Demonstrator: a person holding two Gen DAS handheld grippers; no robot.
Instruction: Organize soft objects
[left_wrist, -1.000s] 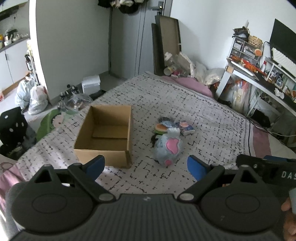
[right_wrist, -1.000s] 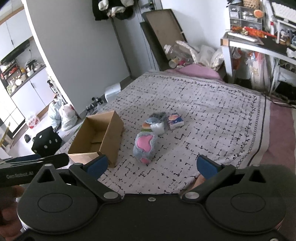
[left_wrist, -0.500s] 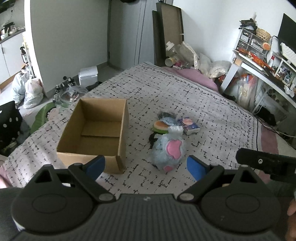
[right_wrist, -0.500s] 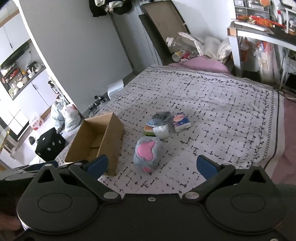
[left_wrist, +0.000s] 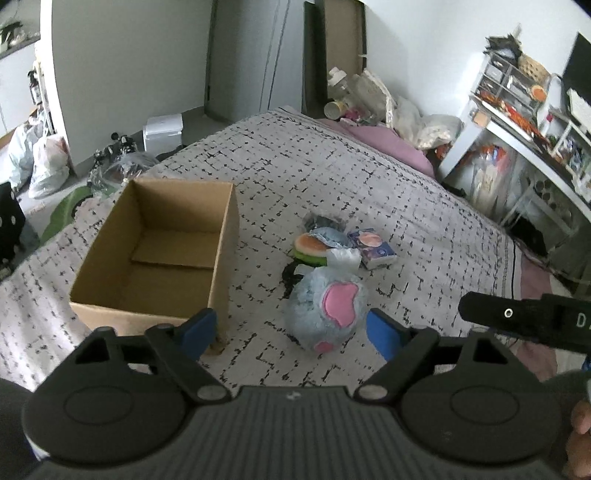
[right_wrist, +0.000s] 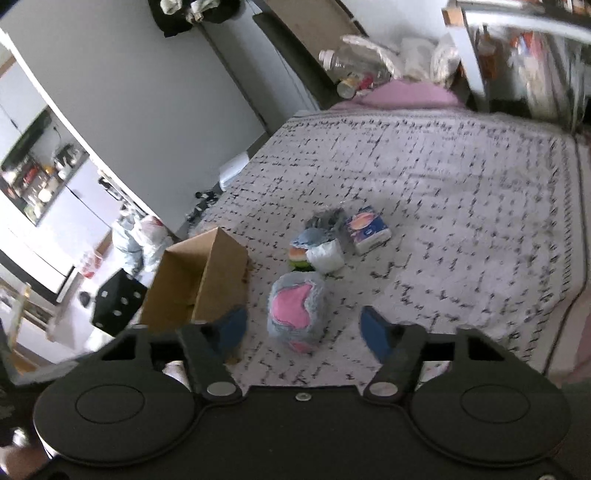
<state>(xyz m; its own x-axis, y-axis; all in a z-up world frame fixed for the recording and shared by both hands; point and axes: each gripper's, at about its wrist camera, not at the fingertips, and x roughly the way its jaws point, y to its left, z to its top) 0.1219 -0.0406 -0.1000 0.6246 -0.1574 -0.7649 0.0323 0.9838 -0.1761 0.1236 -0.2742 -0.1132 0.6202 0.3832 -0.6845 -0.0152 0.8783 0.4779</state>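
Left wrist, right gripper (left_wrist: 524, 325) label "D", rest hidden

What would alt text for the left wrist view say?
A fluffy blue plush toy with pink patches lies on a patterned bedspread just ahead of the left gripper, whose jaws are closing with nothing gripped. An empty cardboard box stands to its left; smaller soft items cluster behind it.
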